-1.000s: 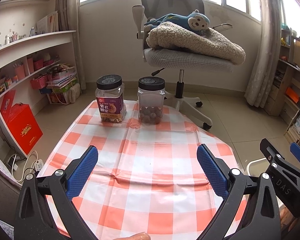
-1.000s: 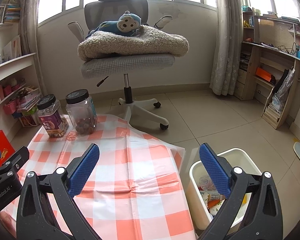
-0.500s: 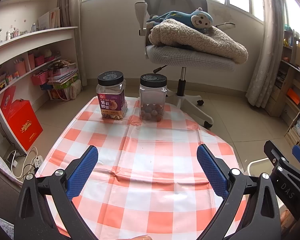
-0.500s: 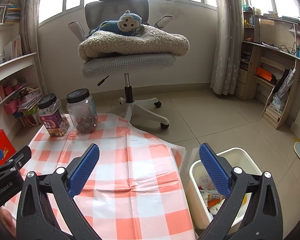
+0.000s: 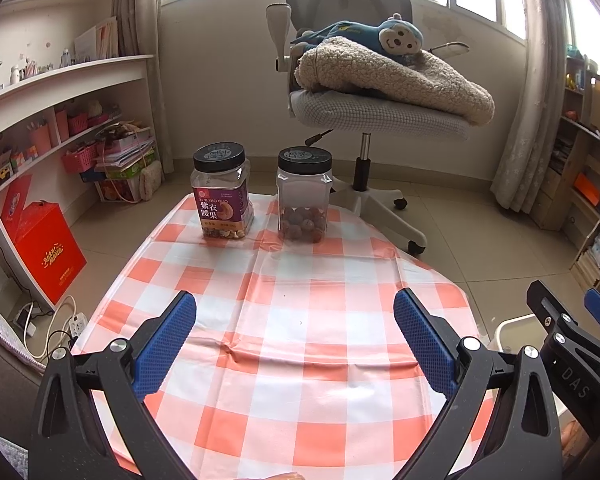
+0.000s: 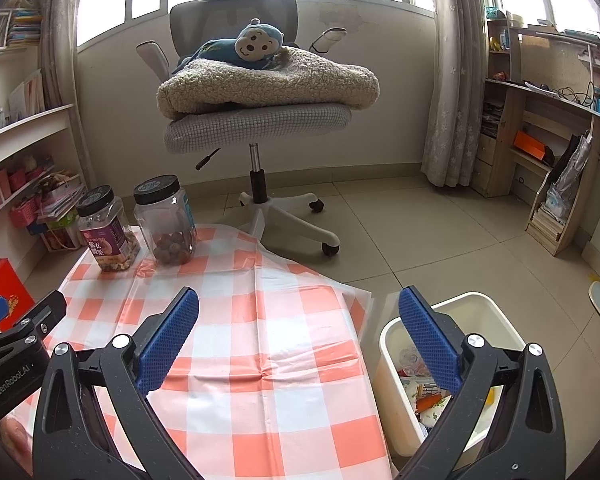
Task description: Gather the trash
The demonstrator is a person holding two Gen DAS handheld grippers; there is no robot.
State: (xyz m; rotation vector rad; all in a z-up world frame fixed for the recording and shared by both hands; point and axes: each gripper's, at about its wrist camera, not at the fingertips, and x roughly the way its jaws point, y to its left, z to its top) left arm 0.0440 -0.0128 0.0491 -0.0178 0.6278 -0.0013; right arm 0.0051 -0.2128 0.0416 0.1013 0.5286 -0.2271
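Jars first, from my left wrist view. Two clear plastic jars with black lids stand at the far end of the surface (image 5: 284, 320), which has a red and white check cloth. The left jar (image 5: 222, 192) has a purple label with "ZI YI YAO GUO" and big Chinese letters, and a few nuts at the bottom. The right jar (image 5: 303, 196) has round brown things at the bottom. I think both are light and stiff, maybe a bit slippery, so I would grab one around its middle. I see no loose trash on the cloth. My left gripper (image 5: 294, 340) has its jaws spread wide with nothing between them. "DAS" is printed on the other tool at the right.

Now my right wrist view. The right gripper (image 6: 298, 338) also has its jaws wide apart and holds nothing. The white bin (image 6: 496, 312) sits on the floor just right of the surface, near me. The trash (image 6: 424, 396) is inside it: soft wrappers and scraps, light and crinkly I think. The tool at the left reads "GenRobot.AI".
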